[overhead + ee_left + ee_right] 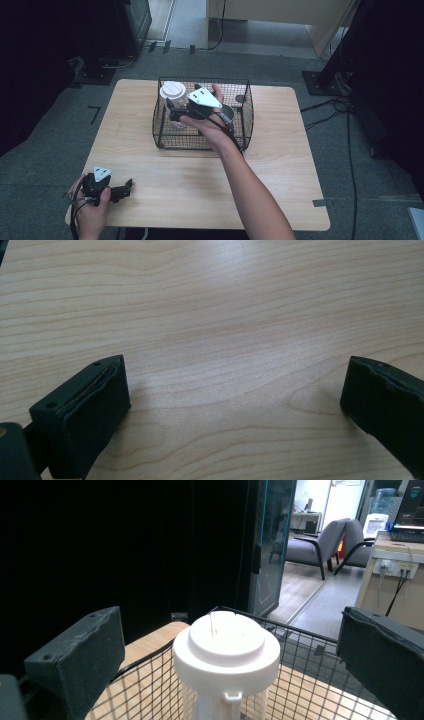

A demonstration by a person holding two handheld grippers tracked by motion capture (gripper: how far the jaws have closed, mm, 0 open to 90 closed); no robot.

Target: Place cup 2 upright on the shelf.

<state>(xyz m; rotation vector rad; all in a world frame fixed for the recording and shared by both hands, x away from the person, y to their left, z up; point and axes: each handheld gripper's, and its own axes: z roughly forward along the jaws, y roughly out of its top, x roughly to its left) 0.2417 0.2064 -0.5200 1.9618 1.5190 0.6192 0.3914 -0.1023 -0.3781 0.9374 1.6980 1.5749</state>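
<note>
A clear cup with a white lid (172,90) stands in the far left corner of a black wire basket (243,131) on the wooden table (200,190). Held over the basket, my right gripper (171,111) points left at the cup. In the right gripper view the lid (226,645) sits between the wide-apart jaws of that gripper (232,665), and neither jaw touches it. My left gripper (126,189) rests near the table's front left corner. It stands open (235,400) over bare wood (225,300) with nothing between its jaws.
A small dark thing (240,98) lies in the basket's far right corner. The basket's wire rim (300,630) runs behind the cup. Cables (345,130) trail over the floor to the right, and dark equipment stands beyond the table's far left.
</note>
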